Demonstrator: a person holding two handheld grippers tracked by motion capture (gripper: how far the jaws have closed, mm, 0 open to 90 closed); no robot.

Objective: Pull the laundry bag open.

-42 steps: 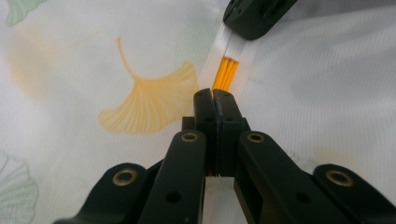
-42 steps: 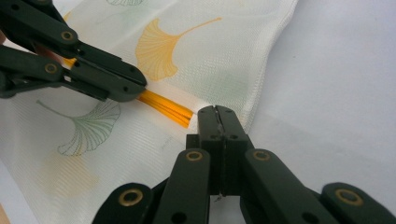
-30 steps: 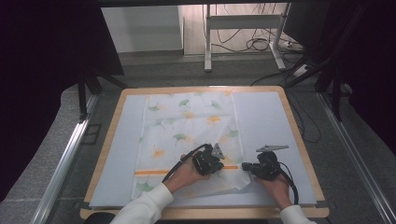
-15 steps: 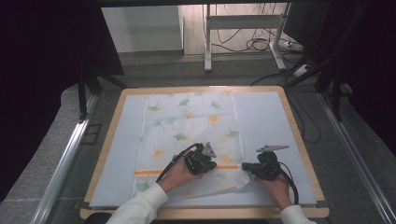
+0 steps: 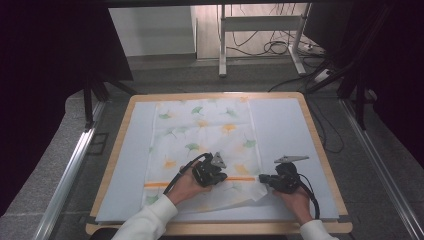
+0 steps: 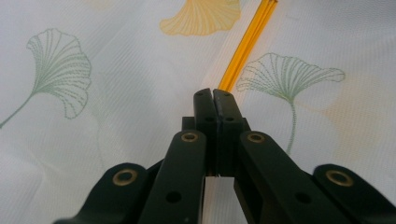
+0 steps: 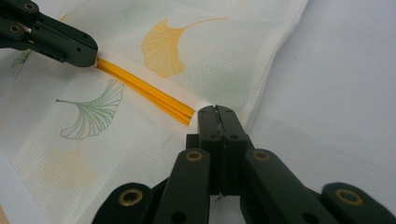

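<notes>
Both my left gripper (image 6: 213,95) and right gripper (image 7: 216,112) are clenched on the thin, limp cloth (image 5: 200,130); its orange stripe (image 7: 144,88) near the tabletop's front edge gives purchase.

1. I see the table (image 5: 320,150) evenly lit from overhead, with dark surroundings at 9 and 3 o'clock.
2. My gripper views look bright, soft shadows, near jaws slightly blurred.
</notes>
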